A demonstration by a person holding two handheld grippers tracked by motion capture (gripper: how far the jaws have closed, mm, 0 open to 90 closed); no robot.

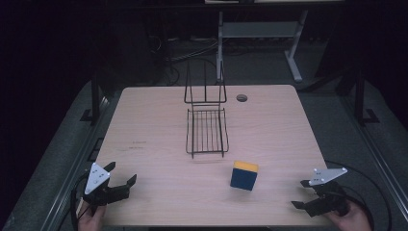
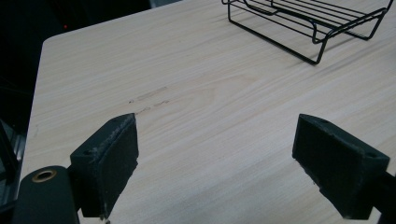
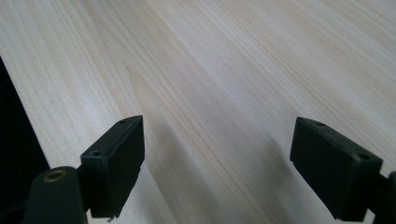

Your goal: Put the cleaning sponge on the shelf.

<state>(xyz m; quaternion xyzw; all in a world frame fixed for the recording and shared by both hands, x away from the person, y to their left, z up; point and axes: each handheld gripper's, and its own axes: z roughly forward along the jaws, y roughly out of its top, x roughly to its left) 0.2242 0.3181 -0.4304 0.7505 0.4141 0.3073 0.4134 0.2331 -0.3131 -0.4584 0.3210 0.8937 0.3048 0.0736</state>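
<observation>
Both hand-held grippers are sitting at the near edge of the bench, nothing in hand. Left hand-held gripper is at the near-left corner w/ jaws spread wide and empty; left gripper view is showing bare wood between the pads. Right hand-held gripper is at the near-right corner, jaws also standing wide apart, nothing btwn them, just wood grain in the right gripper view.

The sponge block, blue w/ a yellow top face, is lying on the bench near-centre, a bit right of middle, just in front of the black wire rack and apart from it.

Key relation: the block is lying fwd and to the left of the right hand-held gripper, fwd and well to the right of the left one. Right side is looking nearer, so prob. the right hand is the one to reach. Block's long axis is hard to tell; it's looking roughly squarish, tilted slightly vs. the bench edge.
</observation>
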